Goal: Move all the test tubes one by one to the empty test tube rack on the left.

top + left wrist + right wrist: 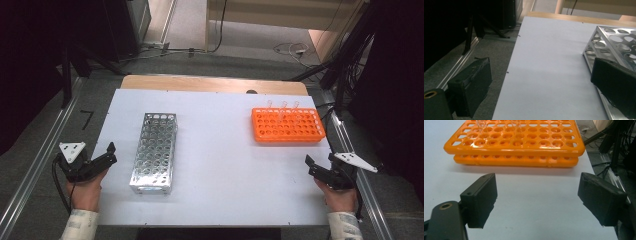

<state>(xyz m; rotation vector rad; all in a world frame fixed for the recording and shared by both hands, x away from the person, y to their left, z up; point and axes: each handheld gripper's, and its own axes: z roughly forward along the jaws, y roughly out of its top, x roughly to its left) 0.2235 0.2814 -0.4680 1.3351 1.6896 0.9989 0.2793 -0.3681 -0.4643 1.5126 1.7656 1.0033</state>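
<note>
A silver metal tube rack (154, 152) with empty holes lies left of centre on the white table sheet (225, 160). At the right rear stands an orange tube rack (287, 125) with three clear tubes (283, 105) in its back row. At the sheet's left edge, my left gripper (112, 153) is open and holds nothing. In the left gripper view, the left gripper (541, 92) has the metal rack (616, 42) beside its right jaw. By the right edge, my right gripper (310, 166) is also open and empty. The right gripper view shows the right gripper (540, 197) facing the orange rack (519, 142) from a short way off.
The sheet covers a wooden tabletop, with a bare strip (215, 82) showing at the back. Metal rails (37, 165) run along the floor on both sides. Black stands and cables (345, 60) crowd the far right, and a dark cabinet (125, 25) stands at the far left.
</note>
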